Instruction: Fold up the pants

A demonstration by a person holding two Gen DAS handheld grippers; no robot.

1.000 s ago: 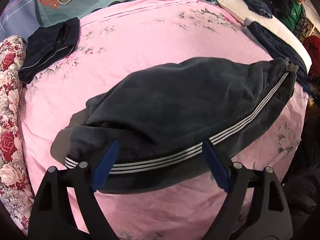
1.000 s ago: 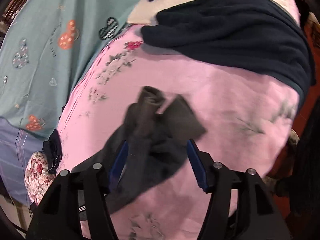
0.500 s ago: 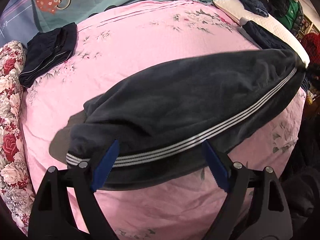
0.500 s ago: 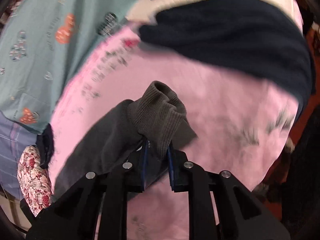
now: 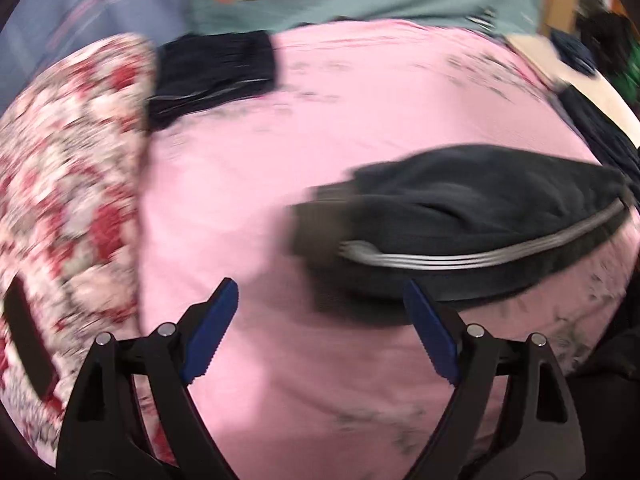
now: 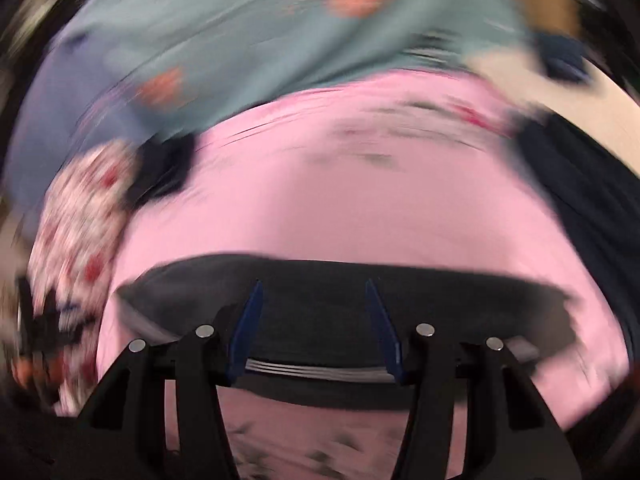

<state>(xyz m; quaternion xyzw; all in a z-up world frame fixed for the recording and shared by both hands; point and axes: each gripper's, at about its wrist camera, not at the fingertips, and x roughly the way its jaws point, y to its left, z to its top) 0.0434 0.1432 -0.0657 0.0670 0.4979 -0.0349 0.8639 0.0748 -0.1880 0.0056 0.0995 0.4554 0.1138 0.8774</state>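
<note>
The dark grey pants lie folded lengthwise on the pink bedspread, white side stripes facing the near edge of the bed. The left gripper hangs clear of the cloth with its jaws wide and empty; the pants sit ahead and to its right, apart from both blue pads. In the right wrist view the right gripper is over the middle of the pants, jaws moderately apart with nothing between them, though heavy blur limits certainty. A second dark garment lies already folded at the far left beside a floral quilt, likely the finished pile. By judgement, the pants are laid flat to allow a crosswise fold next.
</note>
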